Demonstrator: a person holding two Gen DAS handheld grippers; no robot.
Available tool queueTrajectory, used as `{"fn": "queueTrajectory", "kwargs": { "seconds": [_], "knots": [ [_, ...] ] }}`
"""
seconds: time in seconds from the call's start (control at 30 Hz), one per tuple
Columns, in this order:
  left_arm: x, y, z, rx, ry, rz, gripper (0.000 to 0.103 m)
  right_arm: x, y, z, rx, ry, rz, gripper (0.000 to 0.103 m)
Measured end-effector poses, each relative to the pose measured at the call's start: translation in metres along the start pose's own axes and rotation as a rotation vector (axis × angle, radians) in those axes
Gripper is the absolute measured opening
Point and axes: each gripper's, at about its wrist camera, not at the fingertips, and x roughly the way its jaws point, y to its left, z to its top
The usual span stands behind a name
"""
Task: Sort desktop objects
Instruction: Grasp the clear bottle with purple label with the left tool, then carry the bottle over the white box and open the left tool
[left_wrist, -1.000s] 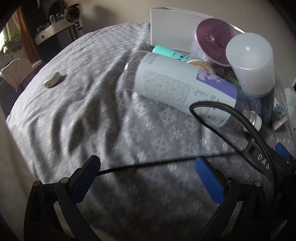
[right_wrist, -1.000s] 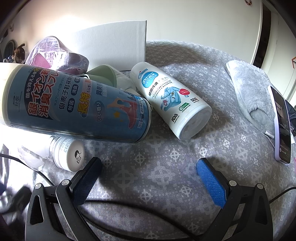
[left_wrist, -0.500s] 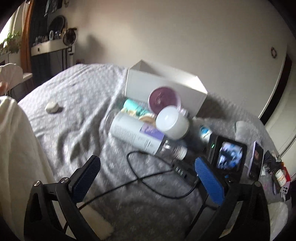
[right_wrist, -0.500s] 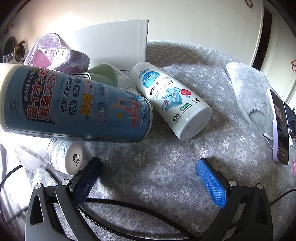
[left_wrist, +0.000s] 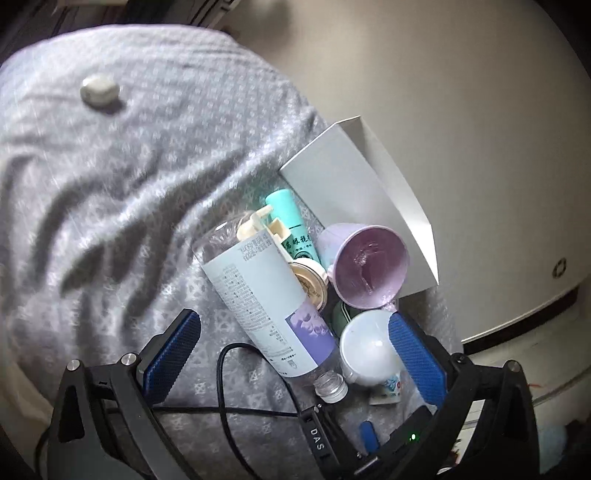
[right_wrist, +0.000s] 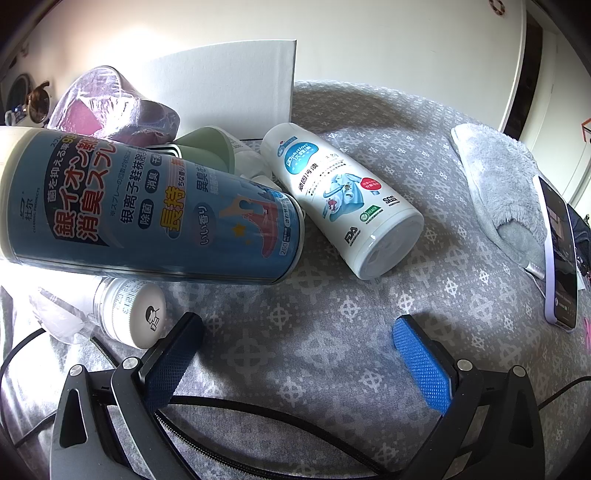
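Grey patterned cloth (right_wrist: 369, 314) bears a heap; both grippers, left (left_wrist: 295, 354) and right (right_wrist: 299, 350), gape empty; the white bottle (right_wrist: 343, 199) looks light, slick; best pinched mid-body.

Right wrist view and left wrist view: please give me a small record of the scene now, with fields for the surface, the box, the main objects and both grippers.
surface: grey patterned cloth
box: white cardboard box, behind the pile
blue spray can: lying on its side, bottom toward camera
white stain-remover bottle: lying beside the can
purple cup: tipped, mouth toward left camera
clear water bottle: lying down, cap nearest the left gripper
phone: at right edge, next to grey slipper
left gripper: open, above the pile, holding nothing
right gripper: open, empty, short of the can
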Motion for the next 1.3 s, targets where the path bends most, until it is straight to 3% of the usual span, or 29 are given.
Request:
{"fn": "queueTrajectory", "kwargs": {
  "seconds": [0.1, 0.2, 0.27, 0.43, 0.5, 0.57, 0.63, 0.83, 0.93, 1.17, 1.3],
  "knots": [
    [0.034, 0.006, 0.007, -0.058, 0.093, 0.069, 0.095, 0.0, 0.0, 0.0, 0.0, 0.0, 0.0, 0.103],
    [0.069, 0.011, 0.01, -0.095, 0.176, 0.094, 0.095, -0.001, 0.0, 0.0, 0.0, 0.001, 0.0, 0.103],
    [0.082, 0.011, 0.013, -0.107, 0.179, 0.073, 0.102, -0.001, 0.001, -0.001, 0.0, 0.001, 0.0, 0.103],
    [0.087, -0.002, 0.021, -0.076, 0.183, 0.1, 0.102, 0.002, -0.002, 0.002, 0.0, 0.001, 0.001, 0.103],
    [0.081, -0.007, 0.017, -0.066, 0.157, 0.107, 0.097, 0.001, -0.002, 0.002, 0.0, 0.001, 0.0, 0.103],
    [0.071, -0.014, 0.014, -0.046, 0.13, 0.097, 0.077, 0.001, -0.001, 0.002, 0.0, 0.001, 0.0, 0.103],
    [0.061, -0.022, 0.013, -0.027, 0.1, 0.087, 0.071, 0.001, -0.001, 0.001, -0.001, 0.001, 0.0, 0.103],
    [0.029, -0.078, 0.024, 0.128, 0.014, 0.16, 0.065, 0.0, 0.0, 0.001, -0.001, 0.002, -0.001, 0.103],
    [0.008, -0.11, 0.026, 0.253, -0.049, 0.232, 0.063, 0.001, -0.001, 0.002, -0.001, 0.003, -0.001, 0.103],
    [-0.016, -0.17, 0.041, 0.641, -0.236, 0.489, 0.061, 0.001, -0.001, 0.002, -0.004, 0.005, -0.003, 0.103],
    [-0.006, -0.219, 0.045, 0.871, -0.316, 0.567, 0.061, 0.0, 0.0, 0.001, -0.004, 0.004, -0.003, 0.103]
  ]
}}
